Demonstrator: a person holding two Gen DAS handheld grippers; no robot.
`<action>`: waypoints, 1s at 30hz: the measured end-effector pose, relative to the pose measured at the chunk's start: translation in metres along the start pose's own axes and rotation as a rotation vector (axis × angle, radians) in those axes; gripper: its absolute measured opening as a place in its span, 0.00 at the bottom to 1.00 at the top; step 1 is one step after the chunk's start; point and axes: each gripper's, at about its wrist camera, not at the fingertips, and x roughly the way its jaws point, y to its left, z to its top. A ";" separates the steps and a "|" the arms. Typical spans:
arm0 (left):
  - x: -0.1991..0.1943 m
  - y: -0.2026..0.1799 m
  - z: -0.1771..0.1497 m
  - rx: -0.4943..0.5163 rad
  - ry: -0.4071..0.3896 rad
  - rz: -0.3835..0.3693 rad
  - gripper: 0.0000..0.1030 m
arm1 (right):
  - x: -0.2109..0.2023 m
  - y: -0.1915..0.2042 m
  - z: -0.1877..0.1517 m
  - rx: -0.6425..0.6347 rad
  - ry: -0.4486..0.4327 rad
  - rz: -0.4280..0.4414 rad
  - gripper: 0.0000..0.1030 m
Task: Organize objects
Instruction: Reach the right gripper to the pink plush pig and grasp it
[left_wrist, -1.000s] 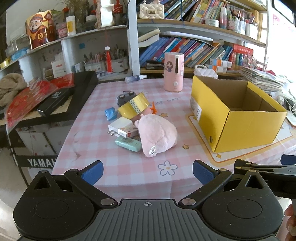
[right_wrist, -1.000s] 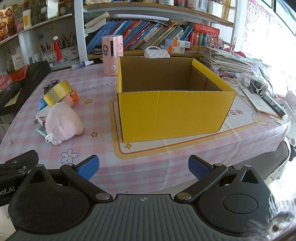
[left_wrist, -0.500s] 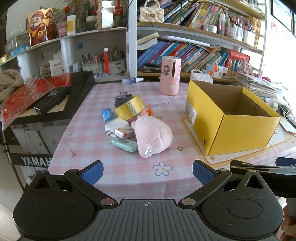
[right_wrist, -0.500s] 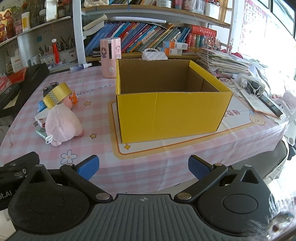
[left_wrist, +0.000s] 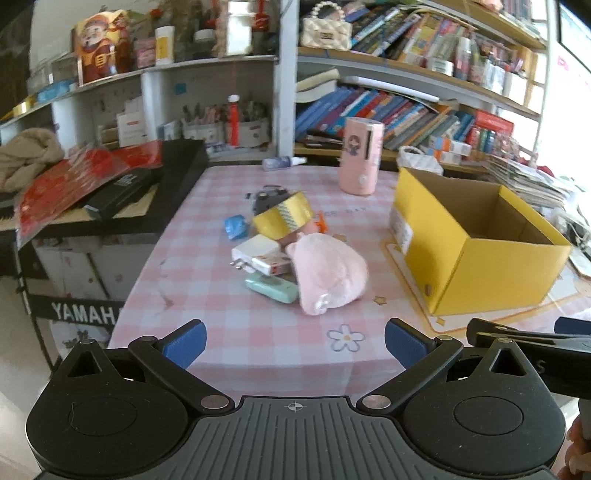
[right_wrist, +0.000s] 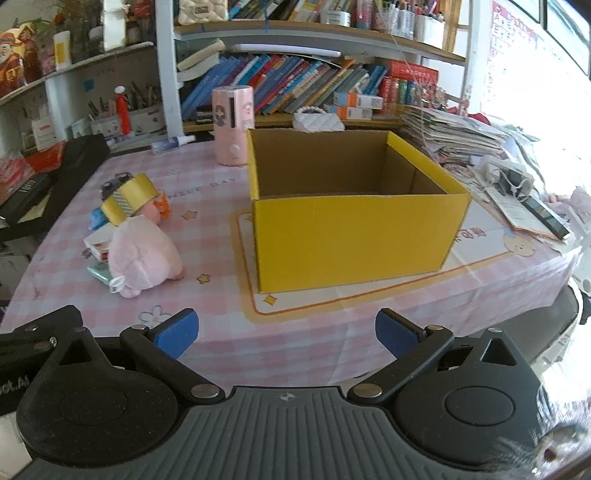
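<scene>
Grippers, left (left_wrist: 294, 341) and right (right_wrist: 287, 332): wide, empty, off tablecloth (left_wrist: 207, 295) edge; clutter pile (left_wrist: 291, 251) beside yellow box (right_wrist: 354, 225) (interior shown rightward only).

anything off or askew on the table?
Yes: the gold tape roll sits tilted on top of a jumbled pile beside the pink plush, which lies on its side. The yellow box stands square; what shows of its inside is empty.

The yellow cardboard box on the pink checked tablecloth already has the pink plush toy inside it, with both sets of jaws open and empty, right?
Not quite. The yellow cardboard box looks empty in the right wrist view; the pink plush toy lies on the pink checked tablecloth beside it, among the other small things. The rest holds: left gripper and right gripper have open, empty jaws.
</scene>
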 end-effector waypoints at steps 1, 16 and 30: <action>0.000 0.003 0.000 -0.007 0.002 0.008 1.00 | 0.000 0.002 0.000 -0.002 -0.002 0.013 1.00; 0.010 0.030 0.005 -0.037 0.045 0.040 1.00 | 0.006 0.031 0.021 -0.021 -0.058 0.177 0.81; 0.056 0.037 0.023 -0.096 0.096 0.079 1.00 | 0.081 0.033 0.053 -0.018 0.094 0.154 0.42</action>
